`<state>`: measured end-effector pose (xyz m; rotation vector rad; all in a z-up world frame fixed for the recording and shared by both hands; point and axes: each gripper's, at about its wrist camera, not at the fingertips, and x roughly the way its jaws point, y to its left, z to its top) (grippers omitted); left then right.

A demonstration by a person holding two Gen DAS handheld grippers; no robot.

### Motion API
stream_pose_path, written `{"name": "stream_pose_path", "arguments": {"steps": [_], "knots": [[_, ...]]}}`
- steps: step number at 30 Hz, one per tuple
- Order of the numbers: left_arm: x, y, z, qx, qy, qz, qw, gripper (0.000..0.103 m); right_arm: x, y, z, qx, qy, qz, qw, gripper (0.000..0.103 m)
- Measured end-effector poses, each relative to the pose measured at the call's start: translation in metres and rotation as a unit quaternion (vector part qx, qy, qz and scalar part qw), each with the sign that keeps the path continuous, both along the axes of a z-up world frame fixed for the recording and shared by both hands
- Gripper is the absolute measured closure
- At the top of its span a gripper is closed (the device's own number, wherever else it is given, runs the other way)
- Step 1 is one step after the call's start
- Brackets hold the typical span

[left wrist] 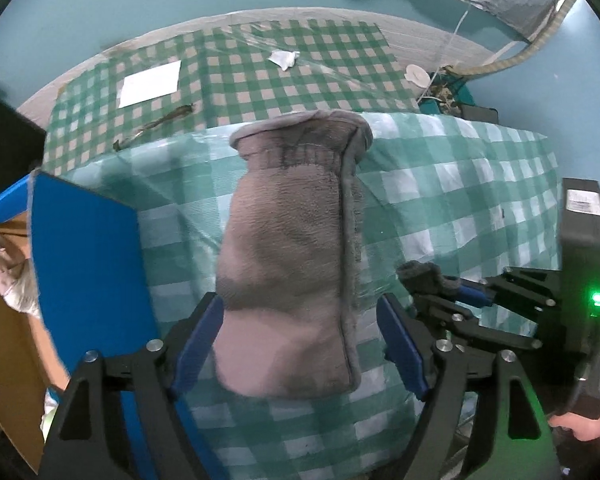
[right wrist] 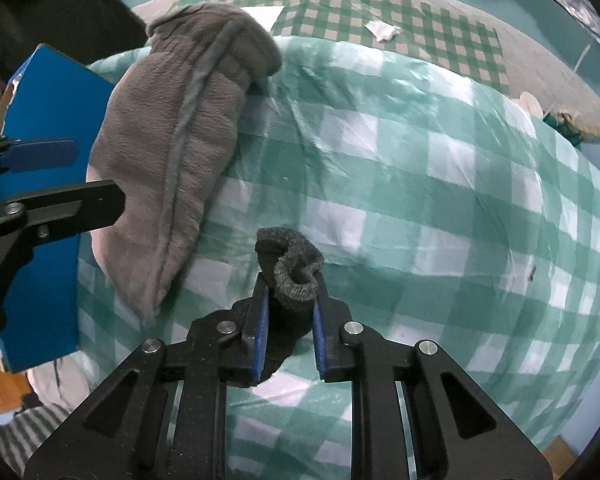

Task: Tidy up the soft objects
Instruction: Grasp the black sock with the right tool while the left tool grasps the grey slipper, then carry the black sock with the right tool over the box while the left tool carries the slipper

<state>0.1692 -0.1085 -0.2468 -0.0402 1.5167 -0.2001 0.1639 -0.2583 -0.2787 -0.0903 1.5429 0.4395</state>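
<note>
A large grey plush mitten (left wrist: 288,248) lies on the green-checked tablecloth (left wrist: 460,200); it also shows in the right wrist view (right wrist: 172,152). My left gripper (left wrist: 300,344) is open, its blue pads either side of the mitten's near end, not closed on it. My right gripper (right wrist: 288,312) is shut on a dark grey sock (right wrist: 292,276) and holds it above the cloth. In the left wrist view the right gripper (left wrist: 440,288) sits just right of the mitten with the sock (left wrist: 424,276) in it.
A blue box flap (left wrist: 88,264) with a cardboard box stands at the left. On the floor beyond lie a checked mat (left wrist: 260,72), a white paper (left wrist: 150,82) and a crumpled tissue (left wrist: 284,58). A black device with a green light (left wrist: 596,300) is at the right.
</note>
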Motion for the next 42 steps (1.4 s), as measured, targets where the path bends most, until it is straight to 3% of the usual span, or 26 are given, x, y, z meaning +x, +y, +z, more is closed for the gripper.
{"name": "stream_pose_path", "arguments": {"steps": [16, 19, 24, 27, 42], "knots": [[0.014, -0.015, -0.043, 0.029, 0.046, 0.001, 0.9985, 0.023, -0.009, -0.032, 0.014, 0.011, -0.01, -0.034, 0.999, 0.086], [0.011, -0.018, -0.043, 0.035, 0.037, -0.008, 0.9987, 0.032, -0.011, -0.034, 0.016, 0.013, -0.011, -0.037, 0.999, 0.086], [0.004, -0.016, -0.042, 0.037, 0.017, -0.017, 0.999, 0.066, -0.014, -0.035, 0.02, 0.017, -0.015, -0.039, 0.999, 0.086], [0.001, -0.01, -0.039, 0.03, 0.013, -0.014, 0.9994, 0.076, -0.015, -0.036, 0.023, 0.02, -0.019, -0.038, 0.999, 0.086], [-0.03, -0.008, -0.002, 0.026, -0.032, -0.025, 0.9988, 0.079, -0.018, -0.039, 0.05, 0.029, -0.045, -0.021, 0.998, 0.086]]}}
